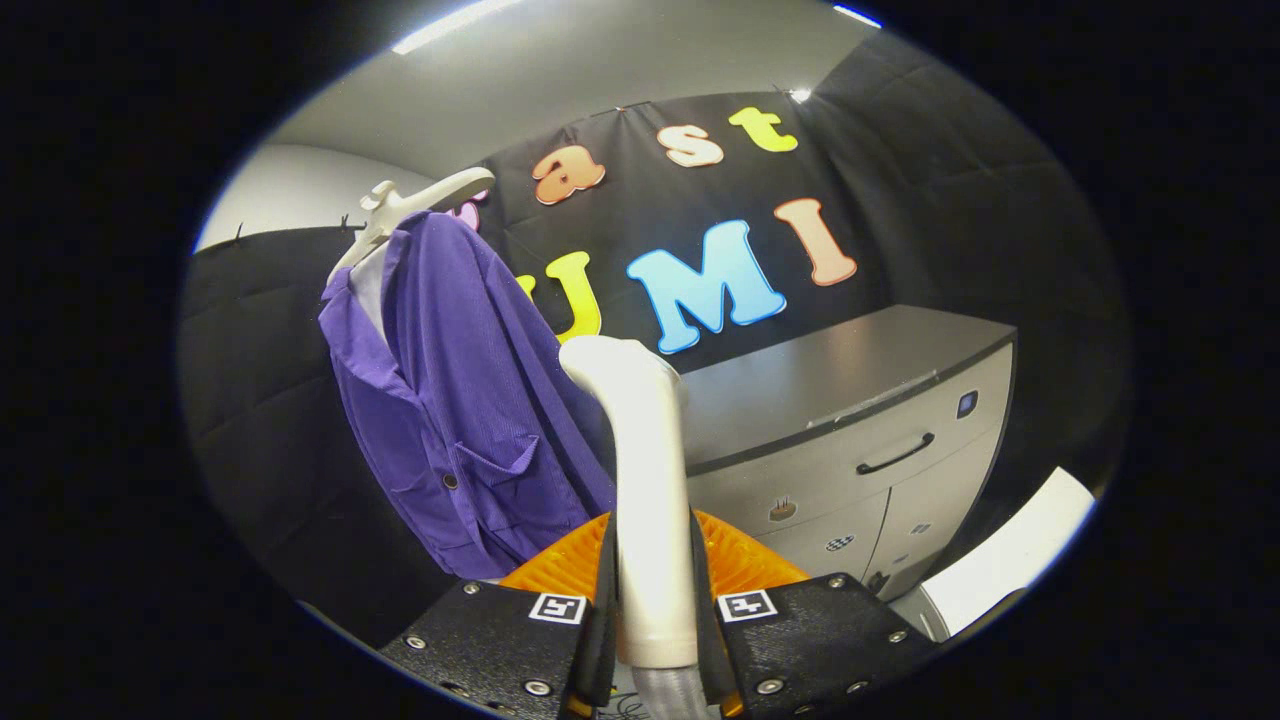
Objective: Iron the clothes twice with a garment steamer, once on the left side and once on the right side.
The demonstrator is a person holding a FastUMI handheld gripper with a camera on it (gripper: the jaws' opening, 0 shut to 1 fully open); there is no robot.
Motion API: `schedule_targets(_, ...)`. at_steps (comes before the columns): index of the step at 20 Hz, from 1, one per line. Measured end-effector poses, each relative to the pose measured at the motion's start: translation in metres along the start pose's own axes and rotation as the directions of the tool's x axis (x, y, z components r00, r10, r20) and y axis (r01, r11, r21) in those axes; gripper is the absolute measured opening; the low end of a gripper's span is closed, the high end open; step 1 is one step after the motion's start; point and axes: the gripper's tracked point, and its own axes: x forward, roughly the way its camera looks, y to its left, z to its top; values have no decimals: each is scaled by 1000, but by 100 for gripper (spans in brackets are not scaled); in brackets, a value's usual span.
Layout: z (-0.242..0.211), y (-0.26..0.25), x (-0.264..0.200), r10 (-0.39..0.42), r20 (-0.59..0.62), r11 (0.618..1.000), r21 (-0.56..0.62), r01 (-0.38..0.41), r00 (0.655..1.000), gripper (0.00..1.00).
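Where it hangs on a white hanger (pixel 400 205) before the black booth wall, the purple shirt (pixel 460 400) lies left of and beyond the tongs (pixel 655 600). Between both fingers, closed against its sides, stands the white garment steamer (pixel 645 470), upright, its head just beside the shirt's hem edge; contact cannot be told. Right of it sits a grey cabinet (pixel 850 400) with a dark handle (pixel 895 453).

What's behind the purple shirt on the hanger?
Behind the purple shirt is the booth's black cloth wall; the shirt hides whatever holds up the white hanger.
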Motion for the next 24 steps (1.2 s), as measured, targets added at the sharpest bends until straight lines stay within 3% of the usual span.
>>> schedule_targets(11, 65, 78, 6, 79, 207, 989, -137, -51, 975, 33)
schedule_targets(18, 137, 138, 23, 167, 342, 974, -206, -99, 925, 33)
schedule_targets(24, 165, 180, 49, 179, 394, 955, -291, -63, 902, 33)
